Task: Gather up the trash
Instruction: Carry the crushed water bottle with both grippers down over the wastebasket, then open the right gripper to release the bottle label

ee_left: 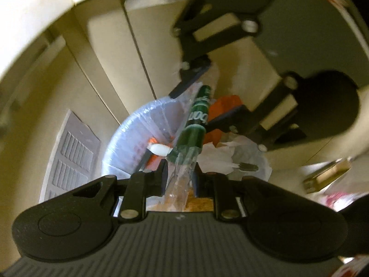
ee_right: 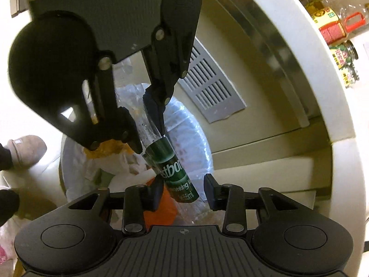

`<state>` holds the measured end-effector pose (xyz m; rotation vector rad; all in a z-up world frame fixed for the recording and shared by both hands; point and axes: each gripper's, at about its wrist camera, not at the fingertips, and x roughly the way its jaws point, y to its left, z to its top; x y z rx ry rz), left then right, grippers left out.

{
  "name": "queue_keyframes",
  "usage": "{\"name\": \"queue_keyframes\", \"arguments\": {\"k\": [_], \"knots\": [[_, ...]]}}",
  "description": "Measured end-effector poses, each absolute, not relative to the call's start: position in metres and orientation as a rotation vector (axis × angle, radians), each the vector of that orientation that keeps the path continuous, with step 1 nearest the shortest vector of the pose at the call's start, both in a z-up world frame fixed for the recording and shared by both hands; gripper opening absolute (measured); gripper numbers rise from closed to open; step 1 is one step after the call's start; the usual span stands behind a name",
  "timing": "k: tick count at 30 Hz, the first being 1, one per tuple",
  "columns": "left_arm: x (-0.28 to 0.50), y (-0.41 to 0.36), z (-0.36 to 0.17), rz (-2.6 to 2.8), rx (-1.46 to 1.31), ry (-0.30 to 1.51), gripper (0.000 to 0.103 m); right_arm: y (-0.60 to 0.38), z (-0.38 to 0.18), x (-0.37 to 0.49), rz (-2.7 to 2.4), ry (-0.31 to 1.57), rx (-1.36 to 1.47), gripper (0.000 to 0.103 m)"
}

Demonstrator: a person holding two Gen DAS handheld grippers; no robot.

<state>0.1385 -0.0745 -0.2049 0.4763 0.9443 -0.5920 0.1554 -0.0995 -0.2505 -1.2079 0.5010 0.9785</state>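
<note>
Left wrist view: the left gripper (ee_left: 178,180) pinches the clear end of a green-labelled plastic water bottle (ee_left: 196,120), its jaws narrow. Just beyond, the bottle slants over the bag-lined trash bin (ee_left: 120,138). The right gripper (ee_right: 183,190) straddles the bottle's other end, jaws parted, pads off it. Behind stand cream cabinets (ee_left: 110,53).

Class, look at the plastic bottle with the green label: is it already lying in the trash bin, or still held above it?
Still held: the left gripper pinches the bottle at its clear end, slanted over the lined bin.
</note>
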Motion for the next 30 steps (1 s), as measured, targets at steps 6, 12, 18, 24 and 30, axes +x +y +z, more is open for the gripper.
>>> {"name": "queue_keyframes", "arguments": {"k": [6,12,18,24,30], "knots": [[0.151,-0.080,-0.215,-0.570,0.408,1.008,0.021,-0.099,-0.258,0.153,0.934,0.518,-1.193,0.040],[0.160,-0.072,-0.218,-0.492,0.286,1.094,0.020,-0.104,-0.255,0.160,0.919,0.510,-1.132,0.067],[0.177,-0.058,-0.220,-0.386,0.137,1.183,0.020,-0.107,-0.256,0.167,0.897,0.581,-1.058,0.067],[0.182,-0.052,-0.215,-0.352,0.082,1.182,0.028,-0.110,-0.253,0.177,0.849,0.674,-0.934,0.067],[0.173,-0.047,-0.201,-0.342,0.062,1.150,0.031,-0.116,-0.247,0.184,0.807,0.762,-0.784,0.067]]}}
